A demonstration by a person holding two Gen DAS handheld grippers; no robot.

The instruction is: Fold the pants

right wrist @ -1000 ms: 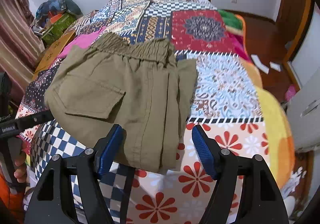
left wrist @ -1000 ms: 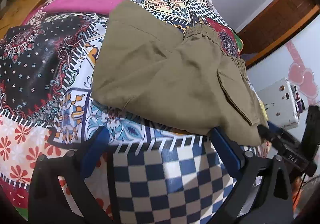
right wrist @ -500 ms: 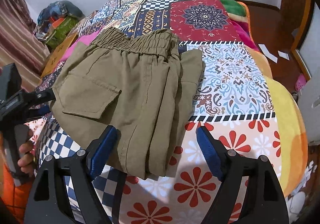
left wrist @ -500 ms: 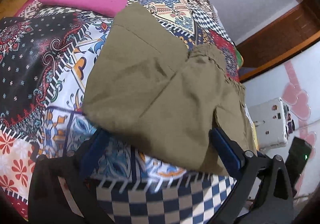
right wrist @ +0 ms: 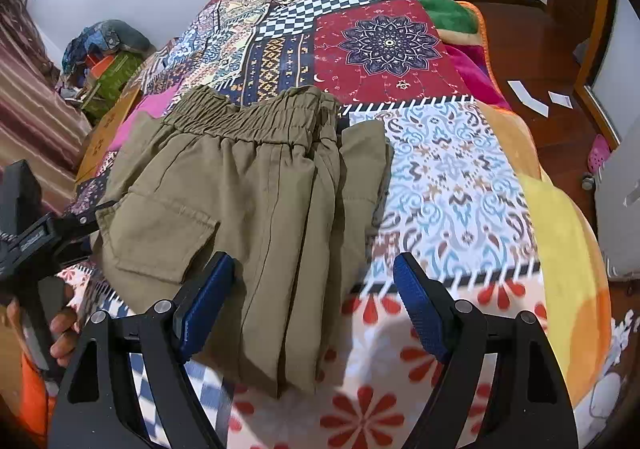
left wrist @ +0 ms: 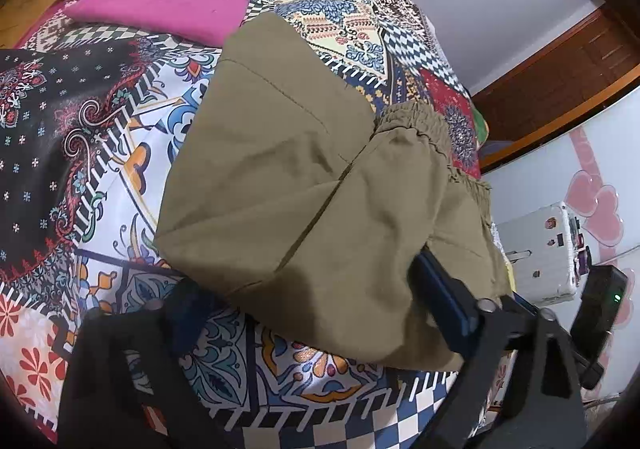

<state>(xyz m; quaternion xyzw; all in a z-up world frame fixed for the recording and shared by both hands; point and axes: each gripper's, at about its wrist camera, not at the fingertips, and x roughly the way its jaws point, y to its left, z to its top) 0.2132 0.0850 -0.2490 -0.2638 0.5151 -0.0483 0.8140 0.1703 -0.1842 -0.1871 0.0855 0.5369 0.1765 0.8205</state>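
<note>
Olive cotton pants (left wrist: 304, 185) lie folded on the patchwork quilt (left wrist: 80, 121) in the left wrist view, filling the centre; the left gripper (left wrist: 308, 305) spreads wide at 6 o'clock, its edge between the fingers. A pink garment (left wrist: 160, 5) lies at 11 o'clock.

In the right wrist view the pants (right wrist: 256, 201) sit centre-left, waistband toward 12 o'clock; the right gripper (right wrist: 316, 305) gapes open at 6 o'clock over their near edge.

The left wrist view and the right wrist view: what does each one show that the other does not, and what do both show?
Only the left wrist view shows the folded pink cloth in full, the white suitcase and the pink hearts on the wall.

Only the right wrist view shows the pocket on the pants, the papers on the wooden floor, the clutter pile by the wall, and the person's hand holding the left tongs.

Both show the olive pants folded on the patchwork bedspread, with open tongs at their near edge.
</note>
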